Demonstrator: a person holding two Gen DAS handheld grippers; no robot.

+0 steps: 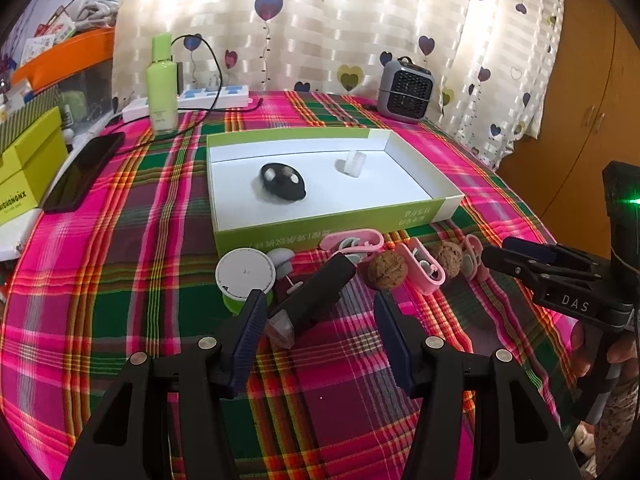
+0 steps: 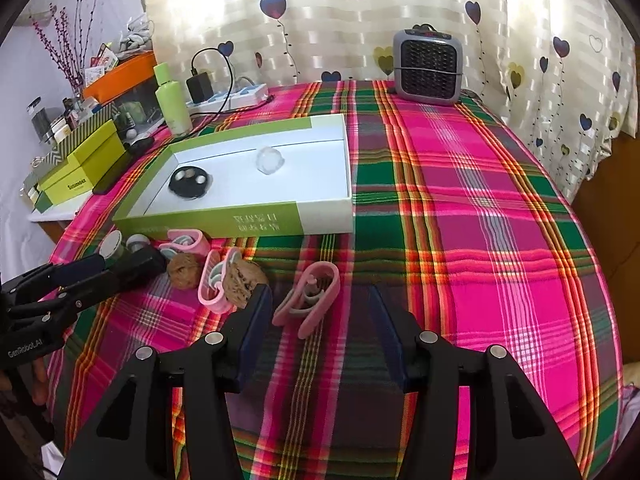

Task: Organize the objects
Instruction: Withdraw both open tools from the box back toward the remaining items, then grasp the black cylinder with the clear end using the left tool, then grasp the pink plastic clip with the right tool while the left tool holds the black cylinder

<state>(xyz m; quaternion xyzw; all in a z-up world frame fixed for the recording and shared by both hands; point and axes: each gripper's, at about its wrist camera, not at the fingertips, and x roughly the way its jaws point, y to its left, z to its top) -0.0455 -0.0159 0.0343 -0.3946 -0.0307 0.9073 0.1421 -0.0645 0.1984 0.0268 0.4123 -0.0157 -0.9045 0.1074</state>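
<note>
The left tongs stand wide apart with nothing gripped. Between their blue pads, a little beyond the tips, lies a long black stick-shaped object with a clear plastic end, flat on the pink, green and red checked cloth of the tabletop. Just beside the left pad stands a small round container with a white lid and green body.

The right tongs are also wide and hold nothing. A pink plastic clip with a grey inner part lies on the cloth just ahead of them, nearer to the left pad; I cannot tell whether the pad touches it. To the left of that pad are a brown wrinkled walnut and a second pink clip, close together, and a further walnut beside them.

Behind these small things is a shallow open cardboard box, green outside and white inside. Inside it lie a black oval object with pale round spots and a small clear plastic piece, well apart from each other. The loose things are all in front of the box's near wall.
</note>
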